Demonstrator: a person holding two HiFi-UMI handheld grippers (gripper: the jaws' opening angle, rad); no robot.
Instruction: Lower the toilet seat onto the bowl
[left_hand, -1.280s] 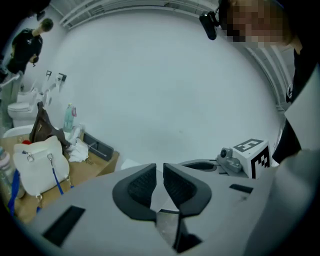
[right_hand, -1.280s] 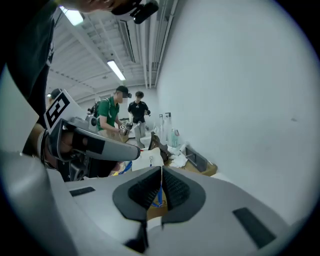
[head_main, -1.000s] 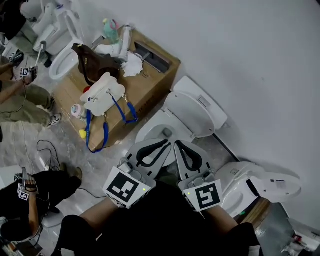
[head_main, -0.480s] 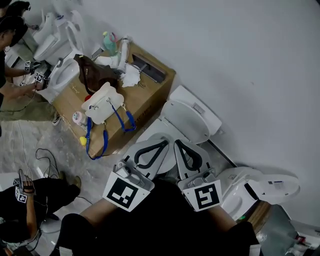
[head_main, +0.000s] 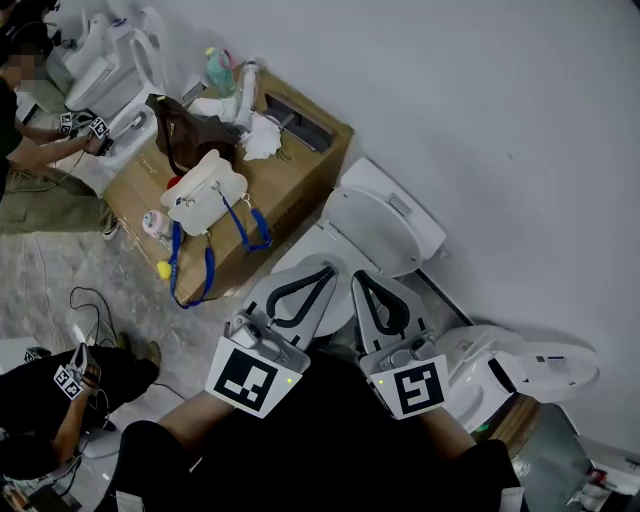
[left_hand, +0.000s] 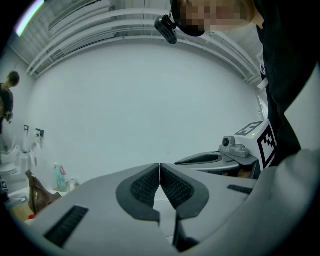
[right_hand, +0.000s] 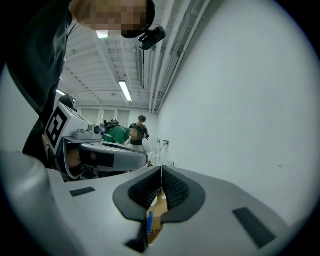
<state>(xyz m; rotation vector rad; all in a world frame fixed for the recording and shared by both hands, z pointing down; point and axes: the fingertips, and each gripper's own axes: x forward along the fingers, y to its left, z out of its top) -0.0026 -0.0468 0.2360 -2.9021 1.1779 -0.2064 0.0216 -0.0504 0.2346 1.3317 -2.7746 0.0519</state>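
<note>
Overhead, a smooth, matte white wall (head_main: 480, 120) is filling the head view from 12 round to 3 o'clock. A brown cardboard box (head_main: 300, 185) is lying at 10 o'clock from the toilet (head_main: 398, 200), its flat top carrying a dark brown bag (head_main: 190, 140), a cream pouch (head_main: 205, 190) trailing blue straps (head_main: 245, 225), and crumpled white paper (head_main: 262, 140).

The toilet is sitting at the picture's centre, glossy white and rounded. The toilet seat (head_main: 372, 228) is showing as a broad oval panel, raised and leaning back toward the wall at 1 o'clock from the bowl (head_main: 303, 252). Whether seat and lid are lying together there is hard to make out. The near half of the bowl is hiding behind the grippers. A second white toilet (head_main: 470, 362) is standing at 4 o'clock, partly cut off by the person's dark sleeve.

The left gripper (head_main: 324, 272) is pointing toward the bowl, its grey jaws pressing together, ribbed black pads meeting with nothing between them. The right gripper (head_main: 360, 280), just beside it at 3 o'clock, is likewise closing fully on nothing; beyond its pads only cardboard and a blue strap are peeking through.
</note>
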